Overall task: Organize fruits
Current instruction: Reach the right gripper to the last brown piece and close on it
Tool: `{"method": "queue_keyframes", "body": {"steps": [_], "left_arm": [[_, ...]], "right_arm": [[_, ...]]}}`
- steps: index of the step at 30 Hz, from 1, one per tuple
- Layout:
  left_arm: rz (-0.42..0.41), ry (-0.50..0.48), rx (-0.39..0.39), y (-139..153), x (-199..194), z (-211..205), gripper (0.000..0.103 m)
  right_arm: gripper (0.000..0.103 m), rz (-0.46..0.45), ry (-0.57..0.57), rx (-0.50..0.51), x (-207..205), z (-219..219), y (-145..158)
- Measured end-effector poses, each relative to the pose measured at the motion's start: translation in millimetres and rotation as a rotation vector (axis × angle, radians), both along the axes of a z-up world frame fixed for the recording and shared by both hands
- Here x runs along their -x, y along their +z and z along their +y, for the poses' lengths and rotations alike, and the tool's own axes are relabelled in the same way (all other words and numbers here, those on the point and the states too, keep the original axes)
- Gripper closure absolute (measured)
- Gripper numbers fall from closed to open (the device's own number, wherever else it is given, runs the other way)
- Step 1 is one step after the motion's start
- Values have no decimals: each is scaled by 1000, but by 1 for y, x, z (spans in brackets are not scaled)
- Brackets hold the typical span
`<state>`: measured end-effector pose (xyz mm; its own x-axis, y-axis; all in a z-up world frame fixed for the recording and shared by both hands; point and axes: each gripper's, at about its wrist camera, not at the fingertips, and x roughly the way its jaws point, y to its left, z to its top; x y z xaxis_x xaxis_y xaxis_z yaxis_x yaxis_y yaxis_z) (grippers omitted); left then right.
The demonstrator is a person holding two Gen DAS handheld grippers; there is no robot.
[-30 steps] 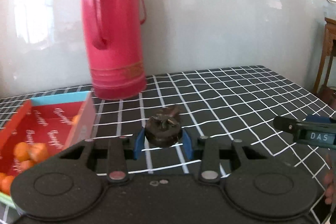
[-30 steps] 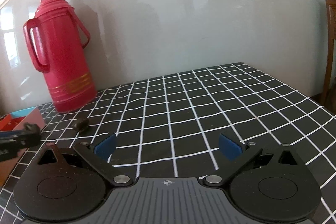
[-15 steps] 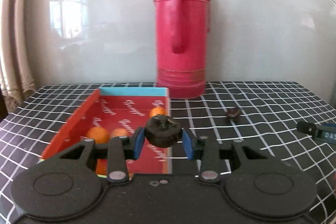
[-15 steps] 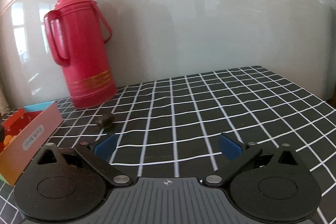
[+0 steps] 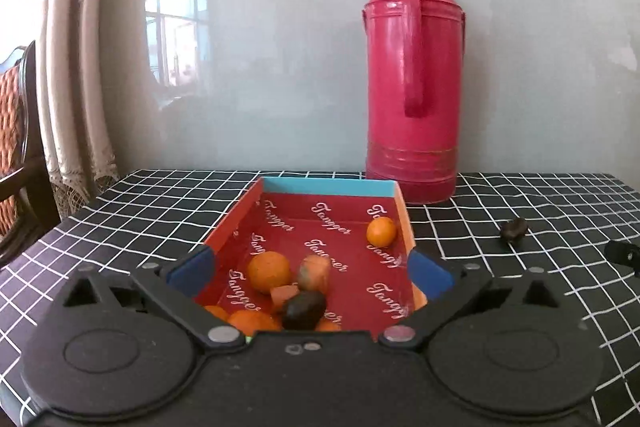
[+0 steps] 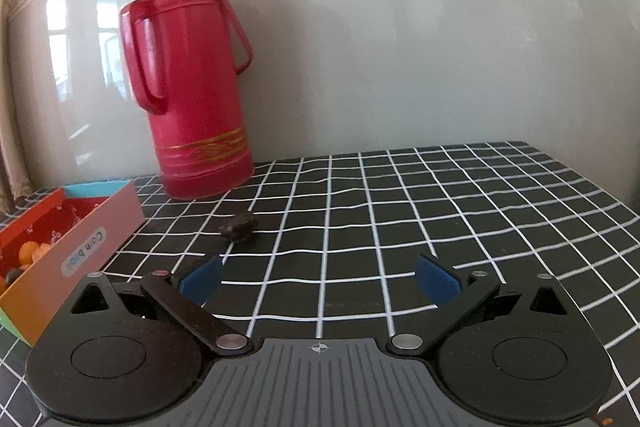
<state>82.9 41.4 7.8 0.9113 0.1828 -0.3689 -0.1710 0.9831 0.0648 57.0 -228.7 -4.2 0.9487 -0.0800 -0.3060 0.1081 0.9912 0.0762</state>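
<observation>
My left gripper [image 5: 310, 273] is open over the near end of a red cardboard box [image 5: 394, 191]. A dark brown fruit [image 5: 304, 311] lies in the box just below the jaws, among several orange fruits [image 5: 269, 271]. One more orange [image 5: 381, 232] sits at the box's far right. A second dark fruit [image 5: 514, 229] lies on the checked cloth right of the box; it also shows in the right wrist view [image 6: 239, 226]. My right gripper [image 6: 318, 279] is open and empty, a little short and right of that fruit. The box [image 6: 86, 239] is at its left.
A tall red thermos [image 5: 414, 83] stands behind the box by the wall, and shows in the right wrist view [image 6: 192, 83]. A black checked cloth [image 6: 420, 211] covers the table. A chair [image 5: 16, 147] and a curtain are at the far left.
My left gripper swung left over the box and opened; the dark fruit it held now lies in the box. My right gripper turned left toward the second dark fruit.
</observation>
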Motion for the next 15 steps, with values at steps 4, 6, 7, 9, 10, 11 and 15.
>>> {"method": "queue_keyframes", "body": {"steps": [4, 6, 7, 9, 10, 11, 15], "left_arm": [[5, 49, -16, -6, -1, 9, 6], [14, 62, 12, -7, -3, 18, 6], [10, 69, 25, -7, -1, 24, 6], [11, 91, 35, -7, 1, 34, 6], [14, 104, 39, -8, 1, 39, 6], [17, 118, 45, -9, 1, 46, 6], [21, 166, 83, -9, 5, 72, 6]], "right_arm": [[2, -6, 22, 89, -10, 17, 3], [2, -12, 37, 119, -18, 25, 5], [2, -16, 44, 130, -22, 30, 6], [2, -16, 53, 150, -30, 38, 7], [2, -13, 58, 152, -34, 41, 7], [2, -10, 60, 152, -39, 43, 6], [2, 3, 74, 161, -58, 54, 4]]}}
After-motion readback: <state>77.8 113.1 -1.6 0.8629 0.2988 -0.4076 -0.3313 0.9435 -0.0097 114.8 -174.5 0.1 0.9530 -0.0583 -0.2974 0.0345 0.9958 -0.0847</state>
